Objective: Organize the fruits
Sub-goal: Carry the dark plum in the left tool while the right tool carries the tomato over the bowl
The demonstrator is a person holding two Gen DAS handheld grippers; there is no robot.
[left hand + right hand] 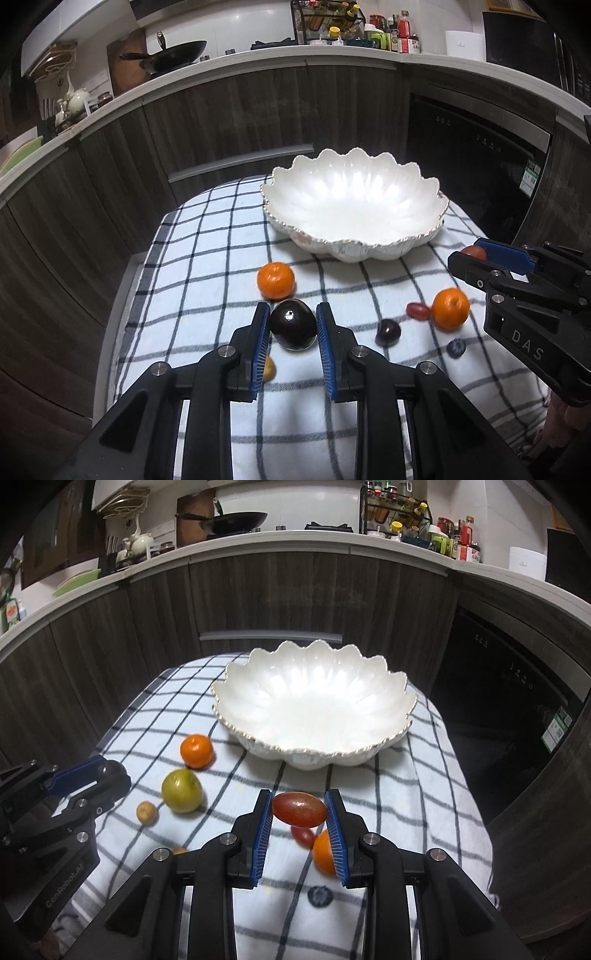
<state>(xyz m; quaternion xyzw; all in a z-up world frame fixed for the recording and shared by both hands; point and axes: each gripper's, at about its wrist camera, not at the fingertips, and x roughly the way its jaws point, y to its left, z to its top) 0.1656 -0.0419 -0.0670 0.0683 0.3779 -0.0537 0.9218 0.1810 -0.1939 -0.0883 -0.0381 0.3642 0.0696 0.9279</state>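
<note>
Bowl point(314, 709) toward the far end of the cloth point(207, 258), fruit spread nearer on it. Left: tangerine point(276, 280) just behind plum point(293, 324), held between left gripper point(291, 325) fingers. Right: second tangerine point(450, 308), small tomato point(418, 311) touching its left, small plum point(388, 332) and blueberry point(456, 347) in front.

The left gripper point(293, 325) holds a dark plum point(293, 324) between its blue pads, above the checked cloth point(207, 258). A scalloped white bowl point(354, 206) sits toward the cloth's far edge, with one orange point(276, 280) just beyond the plum. Toward the right edge, the right gripper point(476, 254) grips a reddish fruit point(474, 252), near a second orange point(450, 308).
</note>
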